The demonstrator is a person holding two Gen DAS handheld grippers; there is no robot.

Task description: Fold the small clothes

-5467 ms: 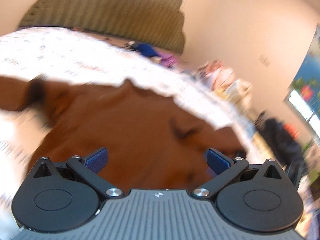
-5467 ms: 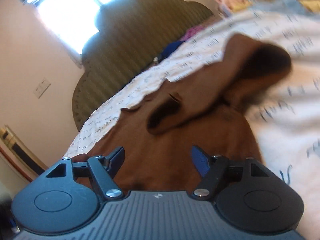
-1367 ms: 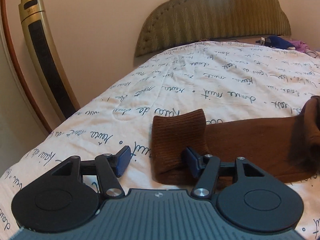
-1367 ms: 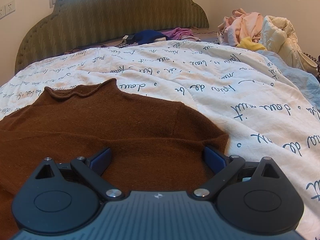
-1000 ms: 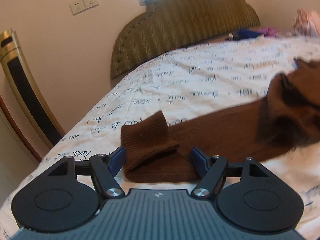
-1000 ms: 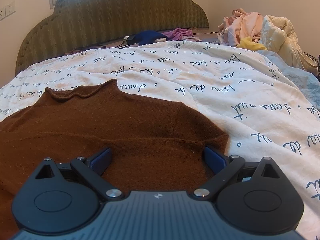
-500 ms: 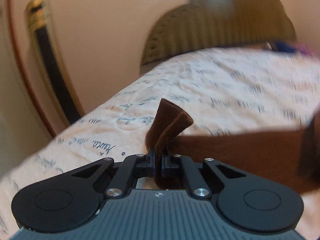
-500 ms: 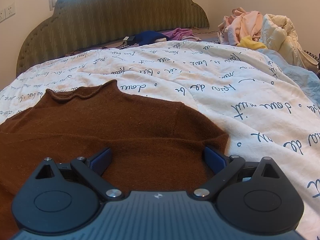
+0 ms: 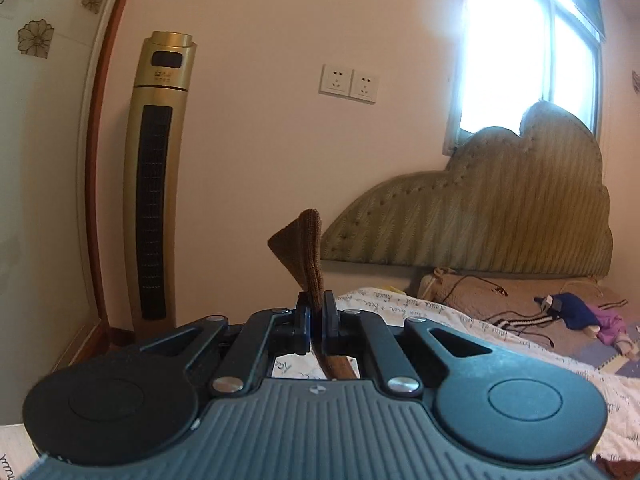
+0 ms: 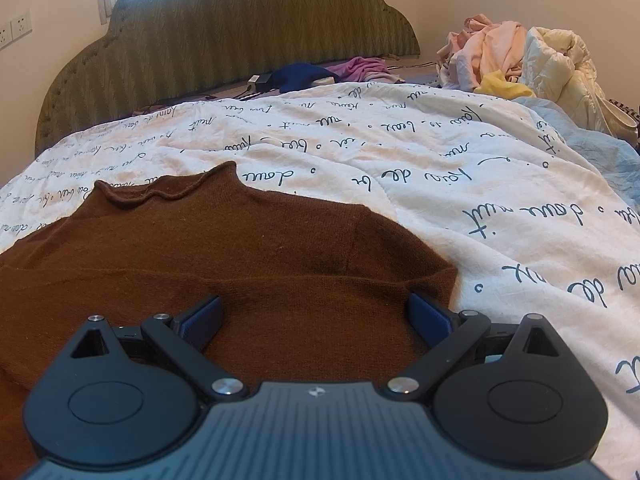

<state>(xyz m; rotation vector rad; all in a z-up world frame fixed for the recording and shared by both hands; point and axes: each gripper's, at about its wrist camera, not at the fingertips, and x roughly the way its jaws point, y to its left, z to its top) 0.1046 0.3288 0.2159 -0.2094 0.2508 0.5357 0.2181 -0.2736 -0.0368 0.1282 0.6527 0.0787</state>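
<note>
A brown knit sweater (image 10: 240,252) lies flat on the white script-printed bed cover (image 10: 440,168), its rolled collar pointing toward the headboard. My right gripper (image 10: 316,316) is open and rests low over the sweater's folded right side, fingers apart on the knit. My left gripper (image 9: 316,314) is shut on the ribbed cuff of the sweater's sleeve (image 9: 306,252), which sticks up above the jaws. It is lifted above the bed, and the rest of the sleeve hangs hidden below the gripper body.
A green padded headboard (image 10: 240,28) stands at the far end, with blue and purple clothes (image 10: 304,72) in front of it. A heap of laundry (image 10: 520,56) lies at the far right. A gold tower fan (image 9: 156,184) stands by the wall at the left.
My left gripper closed on the sleeve cuff and has lifted it off the bed, tilting up toward the wall. The right gripper has stayed still and open on the sweater.
</note>
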